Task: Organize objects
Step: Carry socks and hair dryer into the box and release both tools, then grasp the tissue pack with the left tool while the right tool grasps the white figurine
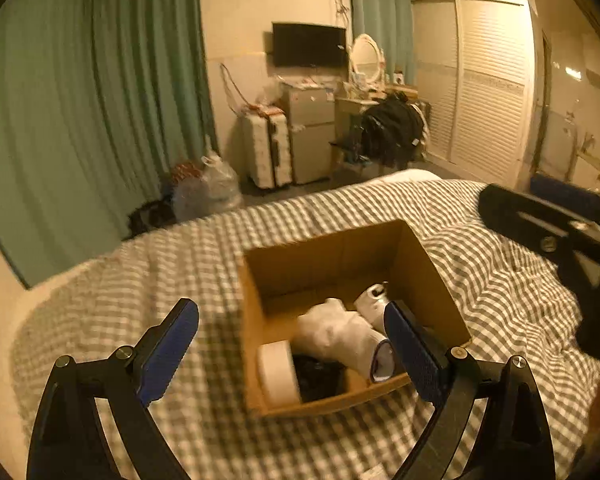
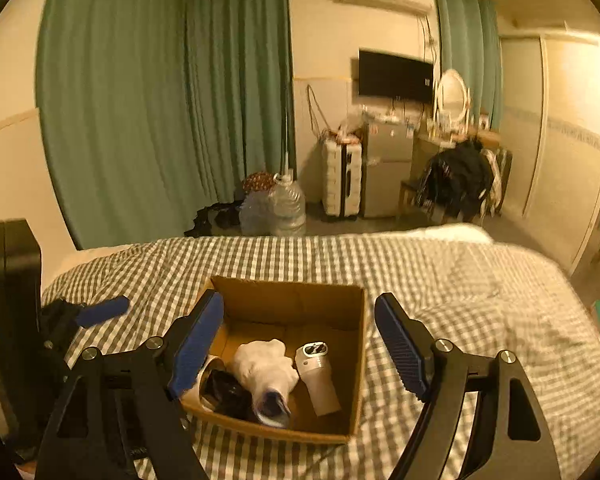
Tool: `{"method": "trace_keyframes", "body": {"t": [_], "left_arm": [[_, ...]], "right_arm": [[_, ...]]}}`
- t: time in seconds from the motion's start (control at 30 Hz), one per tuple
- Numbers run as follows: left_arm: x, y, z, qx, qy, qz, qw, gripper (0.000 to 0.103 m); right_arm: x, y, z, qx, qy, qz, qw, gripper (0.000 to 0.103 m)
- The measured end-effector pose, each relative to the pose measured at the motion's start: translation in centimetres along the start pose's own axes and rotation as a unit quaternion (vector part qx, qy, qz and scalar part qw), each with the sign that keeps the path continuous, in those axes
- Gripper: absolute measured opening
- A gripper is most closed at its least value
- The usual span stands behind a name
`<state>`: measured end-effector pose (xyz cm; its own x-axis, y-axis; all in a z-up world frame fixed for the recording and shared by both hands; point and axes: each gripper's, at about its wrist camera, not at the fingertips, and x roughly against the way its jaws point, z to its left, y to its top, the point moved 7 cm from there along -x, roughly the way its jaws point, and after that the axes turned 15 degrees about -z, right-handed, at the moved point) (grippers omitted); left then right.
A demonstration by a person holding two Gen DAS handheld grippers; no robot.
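An open cardboard box [image 1: 336, 252] [image 2: 296, 300] sits on the checked bedspread [image 1: 160, 264] [image 2: 460, 280]. Inside lie a white sock [image 1: 340, 336] [image 2: 264, 368], a roll of tape [image 1: 278, 372] [image 2: 204, 380], a white cylindrical gadget [image 1: 374, 300] [image 2: 318, 376] and a black item [image 1: 320, 376] [image 2: 226, 392]. My left gripper [image 1: 292, 344] is open and empty, hovering over the box's near side. My right gripper [image 2: 300, 344] is open and empty above the box. The right gripper's body shows at the right edge of the left wrist view [image 1: 560, 240]; the left gripper shows at the left of the right wrist view [image 2: 60, 320].
Beyond the bed's far edge stand green curtains [image 2: 160, 100], water bottles [image 2: 286, 204], a white suitcase [image 2: 342, 176], a small fridge [image 2: 386, 168], a chair piled with dark clothes [image 2: 460, 180] and a wardrobe [image 1: 488, 80].
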<state>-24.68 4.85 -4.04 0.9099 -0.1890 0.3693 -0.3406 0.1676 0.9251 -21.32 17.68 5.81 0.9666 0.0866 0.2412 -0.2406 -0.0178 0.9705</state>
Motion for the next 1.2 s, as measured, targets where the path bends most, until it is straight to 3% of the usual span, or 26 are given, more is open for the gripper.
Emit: {"method": "trace_keyframes", "body": {"t": [0.27,0.43,0.63,0.9,1.1,1.13,1.17,1.2], "left_arm": [[8.0,0.5,2.5,0.011,0.023,-0.010,0.9996,0.096],[11.8,-1.8,2.9,0.010,0.030,-0.007,0.9995,0.096],[13.4,-7.6,2.7,0.005,0.039,0.015,0.9991,0.096],[11.7,-19.3,2.4,-0.002,0.060,0.117,0.9912,0.096],[11.1,-22.0,3.1,0.003,0.068,0.140,0.9878,0.096],[11.0,-22.1,3.4,0.007,0.070,0.141,0.9875,0.096],[11.0,-22.2,3.6,0.014,0.068,0.142,0.9875,0.096],[11.1,-22.2,3.7,0.018,0.067,0.144,0.9872,0.096]], "right_arm": [[9.5,3.2,2.1,0.021,0.017,-0.029,0.999,0.078],[14.0,1.5,3.0,0.028,0.026,-0.012,0.999,0.078],[15.4,-6.0,4.9,0.017,0.049,0.061,0.997,0.078],[12.6,-20.2,6.9,-0.002,0.061,0.207,0.976,0.078],[11.2,-25.8,8.7,0.008,0.074,0.270,0.960,0.078],[10.9,-26.1,9.0,0.011,0.077,0.274,0.959,0.076],[10.6,-26.5,9.2,0.013,0.083,0.279,0.957,0.062],[10.3,-27.0,9.6,0.011,0.094,0.287,0.953,0.056]]}}
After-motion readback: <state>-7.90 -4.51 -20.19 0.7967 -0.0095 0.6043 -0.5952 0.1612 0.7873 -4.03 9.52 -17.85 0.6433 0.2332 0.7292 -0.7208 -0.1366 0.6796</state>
